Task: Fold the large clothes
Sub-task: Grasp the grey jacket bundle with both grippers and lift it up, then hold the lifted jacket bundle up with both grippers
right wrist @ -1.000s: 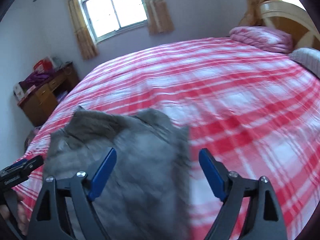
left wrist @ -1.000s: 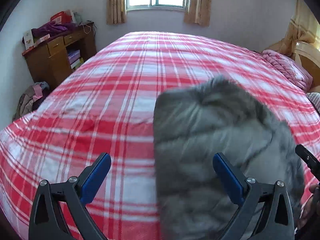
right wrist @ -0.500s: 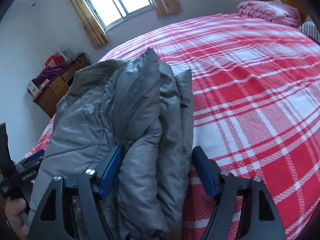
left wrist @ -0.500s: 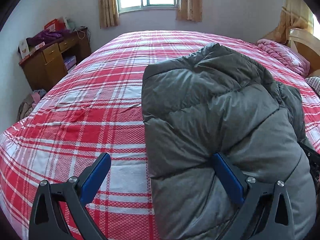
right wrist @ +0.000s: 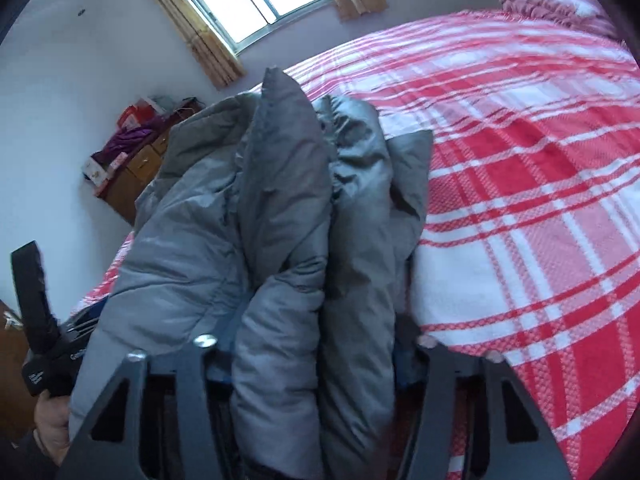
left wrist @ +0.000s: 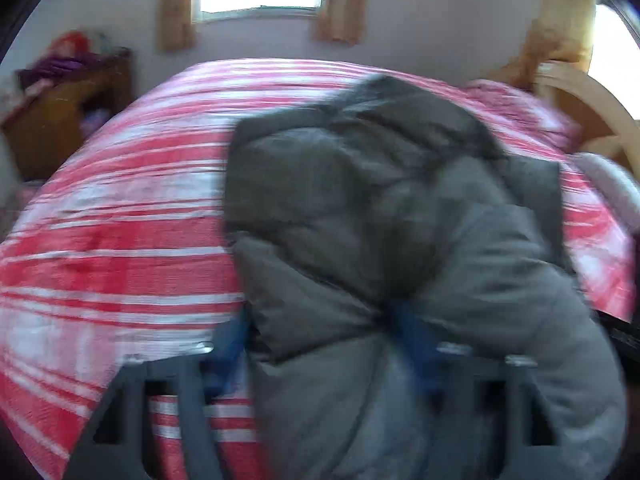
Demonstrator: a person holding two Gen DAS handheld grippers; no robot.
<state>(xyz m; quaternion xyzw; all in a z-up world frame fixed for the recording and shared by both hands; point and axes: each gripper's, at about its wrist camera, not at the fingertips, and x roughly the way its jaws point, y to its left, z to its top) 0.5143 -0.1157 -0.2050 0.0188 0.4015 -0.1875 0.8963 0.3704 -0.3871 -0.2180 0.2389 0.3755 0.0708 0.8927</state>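
A: The grey puffer jacket (right wrist: 280, 216) lies bunched on the red plaid bedspread (right wrist: 540, 200), right gripper (right wrist: 316, 360) clamped on thick folds.

B: Left gripper (left wrist: 320, 344) pinches its near edge too. Looks soft, bulky, slippery; I'd grab seams, not padding.

Motion blur smears the whole left wrist view, where the grey padded jacket (left wrist: 380, 240) covers the left gripper (left wrist: 320, 344) between its fingers, while folds bury the right gripper (right wrist: 316, 356) pads and frame edges crop both.
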